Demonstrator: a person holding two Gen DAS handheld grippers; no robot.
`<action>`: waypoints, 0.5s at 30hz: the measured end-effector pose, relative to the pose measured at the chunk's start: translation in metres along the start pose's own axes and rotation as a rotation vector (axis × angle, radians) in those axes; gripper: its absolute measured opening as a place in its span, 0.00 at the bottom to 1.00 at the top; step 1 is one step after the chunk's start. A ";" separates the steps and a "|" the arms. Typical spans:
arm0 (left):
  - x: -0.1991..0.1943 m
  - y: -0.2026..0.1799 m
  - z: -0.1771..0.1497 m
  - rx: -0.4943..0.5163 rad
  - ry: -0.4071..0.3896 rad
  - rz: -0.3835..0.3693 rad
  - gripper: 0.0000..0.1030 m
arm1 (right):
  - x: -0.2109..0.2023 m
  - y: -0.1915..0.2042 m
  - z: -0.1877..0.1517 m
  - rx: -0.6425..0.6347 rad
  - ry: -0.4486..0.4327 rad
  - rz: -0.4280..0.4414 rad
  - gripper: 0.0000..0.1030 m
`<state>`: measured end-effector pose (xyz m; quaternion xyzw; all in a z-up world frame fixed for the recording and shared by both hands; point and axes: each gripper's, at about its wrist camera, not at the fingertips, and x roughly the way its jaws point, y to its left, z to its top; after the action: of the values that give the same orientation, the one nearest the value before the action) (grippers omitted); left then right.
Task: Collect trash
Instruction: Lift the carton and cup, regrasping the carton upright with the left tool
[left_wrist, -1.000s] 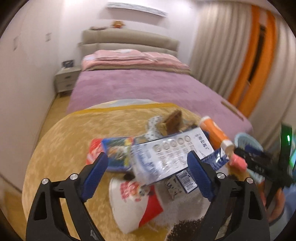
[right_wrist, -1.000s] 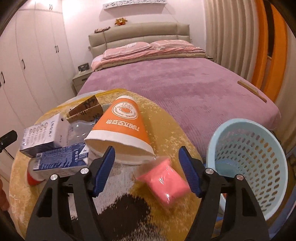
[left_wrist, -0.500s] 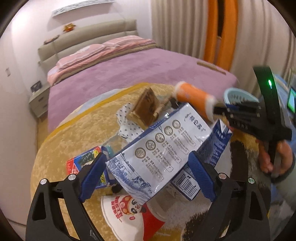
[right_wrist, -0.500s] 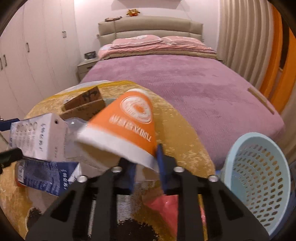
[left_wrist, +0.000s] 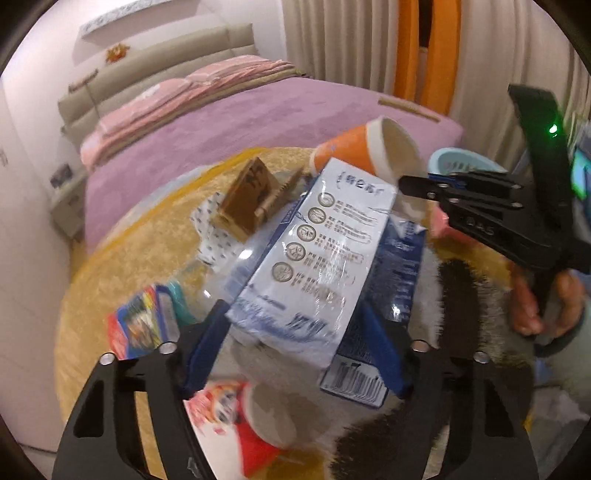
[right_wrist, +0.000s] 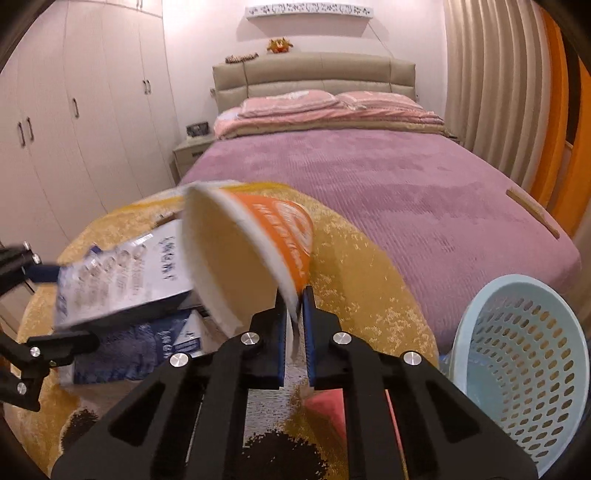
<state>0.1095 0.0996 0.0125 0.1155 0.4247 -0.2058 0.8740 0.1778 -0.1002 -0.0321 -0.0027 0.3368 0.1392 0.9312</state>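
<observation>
Your right gripper (right_wrist: 294, 325) pinches the orange cup (right_wrist: 255, 247) by its rim; your left gripper (left_wrist: 295, 328) clamps the carton (left_wrist: 317, 254), both lifted. The basket (right_wrist: 524, 354) at the rug's (right_wrist: 388, 295) right edge looks empty, nothing binned, litter remains.

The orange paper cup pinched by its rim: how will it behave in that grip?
The orange cup looks empty, so probably light. The right gripper pinches only its thin rim, which may crease or let it swing. Being tapered, it would likely roll in a curve if dropped.
</observation>
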 end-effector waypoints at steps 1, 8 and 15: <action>-0.003 0.000 -0.004 -0.012 -0.003 -0.020 0.63 | -0.001 -0.001 0.000 0.003 -0.004 0.001 0.07; -0.024 -0.005 -0.029 -0.130 -0.045 -0.017 0.59 | -0.013 -0.004 0.000 0.035 -0.028 0.016 0.06; -0.061 0.004 -0.056 -0.298 -0.125 0.015 0.58 | -0.028 -0.005 -0.003 0.065 -0.017 0.048 0.05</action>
<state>0.0391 0.1399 0.0265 -0.0253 0.3945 -0.1408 0.9077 0.1570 -0.1125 -0.0176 0.0367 0.3334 0.1504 0.9300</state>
